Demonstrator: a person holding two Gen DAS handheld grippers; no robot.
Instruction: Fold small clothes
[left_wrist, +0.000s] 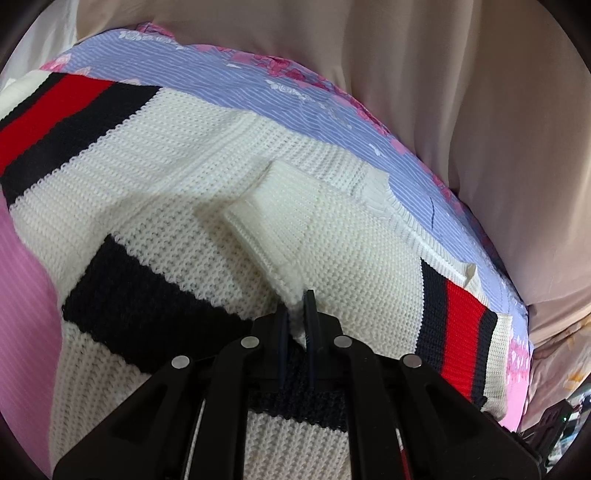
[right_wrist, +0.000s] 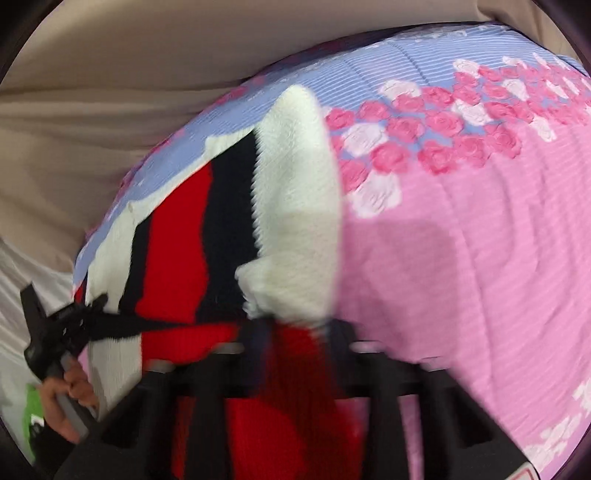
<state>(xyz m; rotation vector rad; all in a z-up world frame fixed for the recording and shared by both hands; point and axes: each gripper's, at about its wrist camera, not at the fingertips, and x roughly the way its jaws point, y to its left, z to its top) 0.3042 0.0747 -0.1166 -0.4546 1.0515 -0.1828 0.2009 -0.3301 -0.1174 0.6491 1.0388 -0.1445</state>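
No readable text, label, brand name, number or sign shows in either wrist view. The white knit sweater with red and navy stripes (left_wrist: 229, 173) carries only plain knit bands, and the lilac and pink quilted bedspread with printed roses (right_wrist: 461, 229) bears a flower pattern without lettering. A small white mark on the green item at the lower left edge of the right wrist view (right_wrist: 32, 410) is too blurred to read.
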